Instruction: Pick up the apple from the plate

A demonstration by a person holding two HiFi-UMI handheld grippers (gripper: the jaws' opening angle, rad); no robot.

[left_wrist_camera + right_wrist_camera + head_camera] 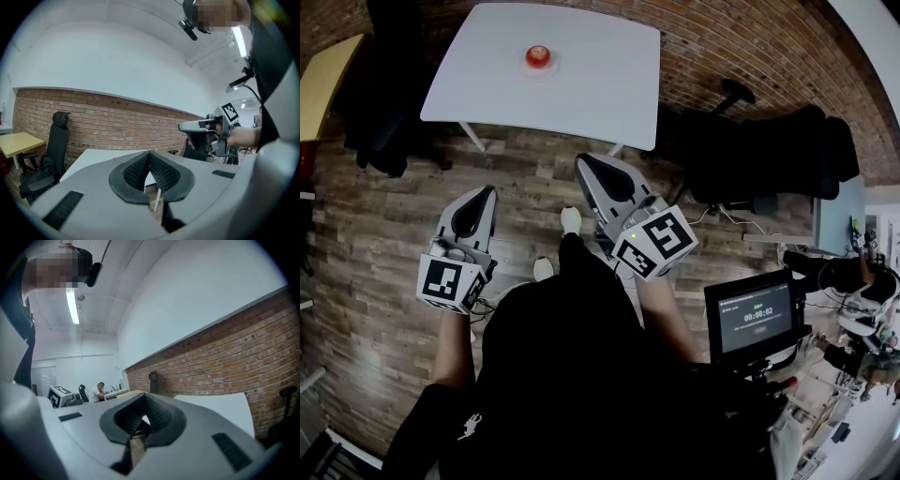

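An apple (538,54) sits on a plate (550,68) on the far worktop (600,89); left gripper (489,191) and right gripper (581,160) hang near.

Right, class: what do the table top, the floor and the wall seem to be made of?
Table top: smooth white laminate or painted board, probably; even, unmarked surface. Floor: wood or wood-look planks; grain and mixed browns. Wall: bare reddish brick; mortar lines show.
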